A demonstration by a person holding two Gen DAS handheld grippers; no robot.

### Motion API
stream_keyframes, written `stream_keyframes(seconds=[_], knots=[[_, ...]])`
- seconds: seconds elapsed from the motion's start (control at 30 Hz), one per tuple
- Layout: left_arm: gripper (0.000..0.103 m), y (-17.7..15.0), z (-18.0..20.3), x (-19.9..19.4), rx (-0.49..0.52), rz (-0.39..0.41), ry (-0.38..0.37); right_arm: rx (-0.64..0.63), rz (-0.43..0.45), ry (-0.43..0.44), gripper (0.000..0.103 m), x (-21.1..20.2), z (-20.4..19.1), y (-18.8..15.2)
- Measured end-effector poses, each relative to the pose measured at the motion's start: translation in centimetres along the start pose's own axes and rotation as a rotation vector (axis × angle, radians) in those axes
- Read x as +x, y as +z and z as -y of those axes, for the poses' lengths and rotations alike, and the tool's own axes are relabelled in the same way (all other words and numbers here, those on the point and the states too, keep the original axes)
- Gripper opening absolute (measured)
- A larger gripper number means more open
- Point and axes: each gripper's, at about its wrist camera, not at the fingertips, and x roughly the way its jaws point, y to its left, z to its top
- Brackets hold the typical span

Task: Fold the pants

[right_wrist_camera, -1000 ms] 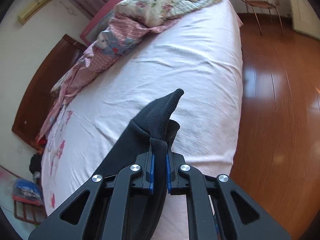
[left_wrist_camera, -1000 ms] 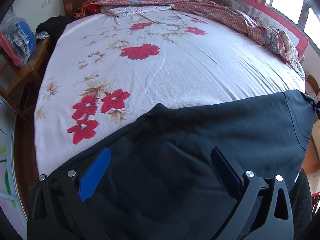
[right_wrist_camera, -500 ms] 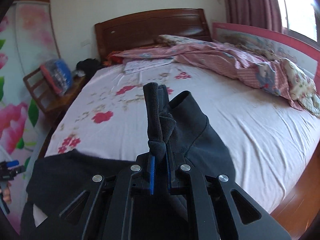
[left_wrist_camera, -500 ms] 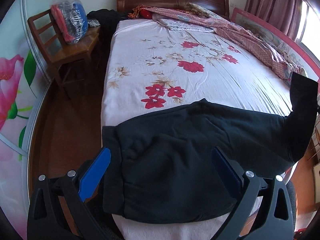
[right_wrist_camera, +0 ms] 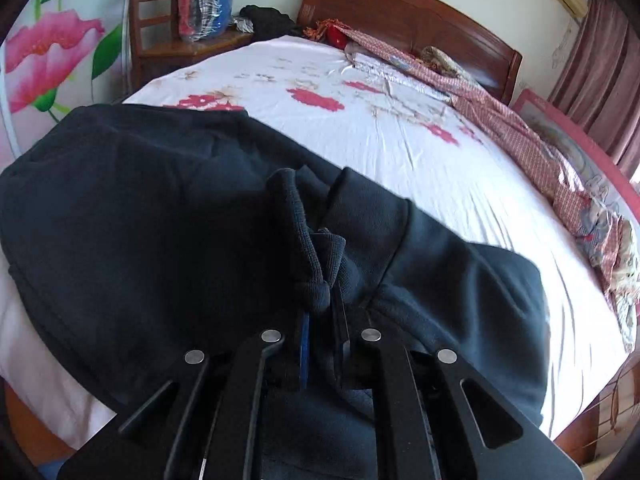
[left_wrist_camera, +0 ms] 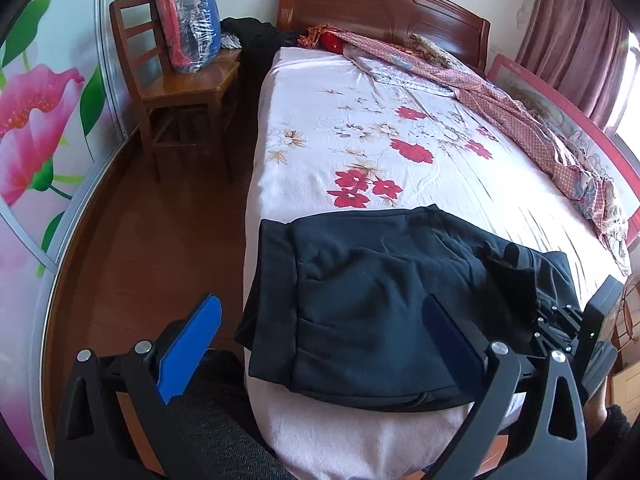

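Note:
Dark navy pants [left_wrist_camera: 372, 304] lie folded across the near corner of the bed [left_wrist_camera: 400, 184], the waistband at the left edge. In the left wrist view my left gripper [left_wrist_camera: 320, 320] hovers open above the pants, blue pads wide apart with nothing between them. My right gripper [right_wrist_camera: 322, 316] is shut on the ribbed cuff [right_wrist_camera: 304, 248] of a pant leg, holding it over the folded pants [right_wrist_camera: 140, 220]. The right gripper's body [left_wrist_camera: 560, 324] shows at the right of the left wrist view, low over the fabric.
A floral sheet covers the bed, with a crumpled pink blanket [left_wrist_camera: 520, 120] along its far right side. A wooden chair [left_wrist_camera: 176, 84] carrying a plastic bag stands left of the headboard [left_wrist_camera: 384, 12]. Brown wood floor [left_wrist_camera: 152, 248] runs beside the bed.
My right gripper has swung the cuff from the bed's right side leftward and laid the leg over the rest of the pants. The left gripper pulled back and up, staying open.

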Motion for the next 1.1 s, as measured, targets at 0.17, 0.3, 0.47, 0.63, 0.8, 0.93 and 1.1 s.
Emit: stream_keyframes(seconds=[0.17, 0.3, 0.47, 0.63, 0.8, 0.93, 1.1], knots=[[0.101, 0.0, 0.8, 0.4, 0.012, -0.013, -0.006, -0.018, -0.078, 0.075, 0.038, 0.7, -1.6, -1.1], [0.101, 0.1, 1.5, 0.0, 0.036, -0.015, 0.005, 0.069, -0.050, 0.196, 0.047, -2.5, -0.9, -2.1], [0.101, -0.3, 2.5, -0.4, 0.008, -0.012, -0.036, 0.258, -0.002, 0.223, 0.047, -3.2, 4.6, -2.3], [0.101, -1.7, 5.8, -1.1, -0.010, -0.022, -0.119, 0.171, 0.017, 0.250, 0.047, -1.7, 4.1, -1.3], [0.101, -4.2, 9.3, -1.0, 0.047, -0.062, -0.174, 0.152, 0.018, 0.248, 0.047, -0.5, 3.0, -0.9], [0.101, -5.1, 10.6, -0.2, 0.099, -0.124, -0.187, 0.146, 0.004, 0.241, 0.047, 0.4, 2.0, -1.1], [0.101, -5.0, 10.1, -0.2, 0.069, -0.124, -0.192, 0.153, -0.004, 0.246, 0.038, 0.8, 1.5, -1.7]])
